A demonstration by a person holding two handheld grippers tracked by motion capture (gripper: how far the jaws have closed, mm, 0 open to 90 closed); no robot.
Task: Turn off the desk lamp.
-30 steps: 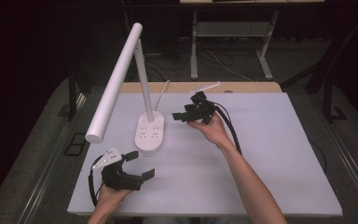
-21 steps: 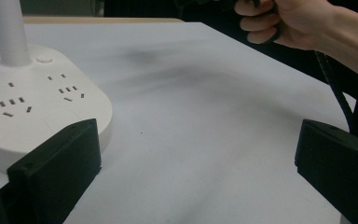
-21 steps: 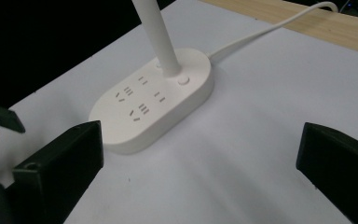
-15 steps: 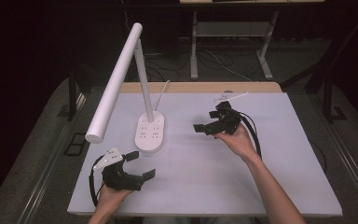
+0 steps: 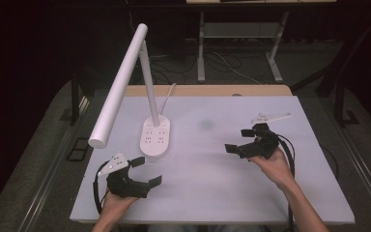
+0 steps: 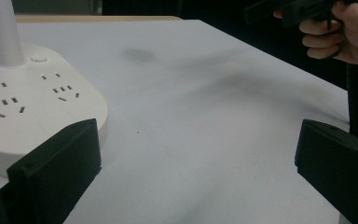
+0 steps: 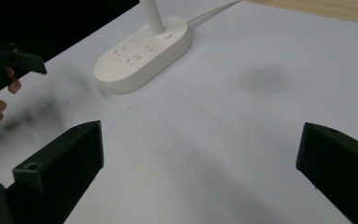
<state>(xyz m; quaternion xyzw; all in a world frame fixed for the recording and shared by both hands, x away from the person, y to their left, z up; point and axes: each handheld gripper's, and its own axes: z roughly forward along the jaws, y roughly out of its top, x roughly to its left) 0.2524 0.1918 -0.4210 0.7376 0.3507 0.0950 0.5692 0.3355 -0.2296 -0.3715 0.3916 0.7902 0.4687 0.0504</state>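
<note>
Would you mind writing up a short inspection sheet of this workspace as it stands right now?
Surface: white table, with a faint grey smudge near the middle.
Job's things: white desk lamp standing upright on its oval base, which carries socket outlets; the tube head slants down toward the table's left edge.
Clutter: nothing seen.
Grippers: left gripper open and holding nothing, just in front of the lamp base; right gripper open and holding nothing, over the right part of the table.
Cables: white lamp cord runs off the far edge; black cables trail from both grippers.
Surroundings: dark room, table legs and loose floor cables beyond the far edge.
</note>
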